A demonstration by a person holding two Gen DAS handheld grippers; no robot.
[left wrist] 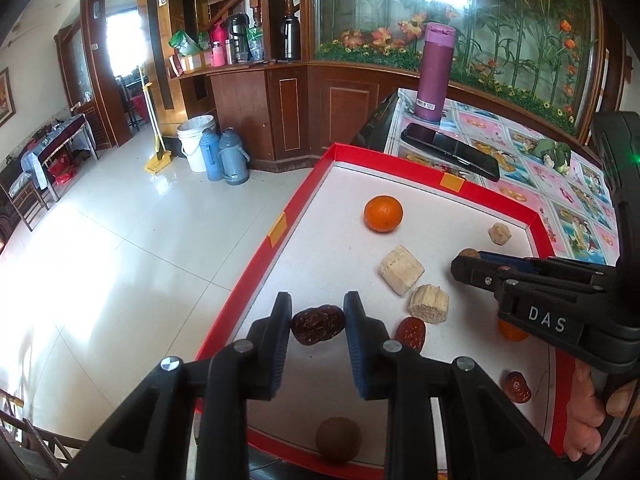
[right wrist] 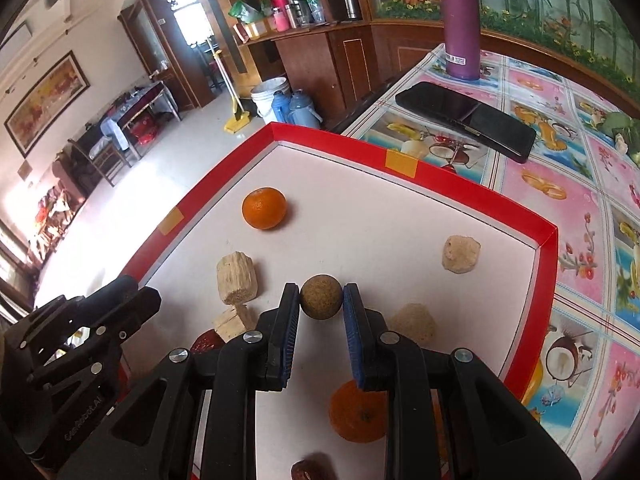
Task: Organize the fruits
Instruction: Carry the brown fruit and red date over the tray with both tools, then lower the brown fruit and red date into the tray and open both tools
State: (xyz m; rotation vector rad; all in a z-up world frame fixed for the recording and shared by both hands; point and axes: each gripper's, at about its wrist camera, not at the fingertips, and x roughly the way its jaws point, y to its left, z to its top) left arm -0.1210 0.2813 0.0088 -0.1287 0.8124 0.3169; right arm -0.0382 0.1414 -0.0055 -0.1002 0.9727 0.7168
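Note:
A red-rimmed tray (left wrist: 240,292) with a white floor holds the fruit. My left gripper (left wrist: 318,322) is shut on a dark red date (left wrist: 318,325) near the tray's left rim. My right gripper (right wrist: 321,300) is shut on a brown round fruit (right wrist: 321,297) over the tray's middle. In the left wrist view, the right gripper (left wrist: 470,262) reaches in from the right. Loose on the tray lie an orange (left wrist: 383,214), a second orange (right wrist: 358,412), pale chunks (left wrist: 401,270) (left wrist: 429,303), two more dates (left wrist: 411,333) (left wrist: 517,387) and another brown fruit (left wrist: 338,440).
The tray sits at the corner of a table with a patterned cloth (right wrist: 560,184). Beyond its far rim lie a black phone (right wrist: 466,118) and a purple bottle (right wrist: 460,24). Left of the tray the table ends and the tiled floor (left wrist: 120,240) lies below.

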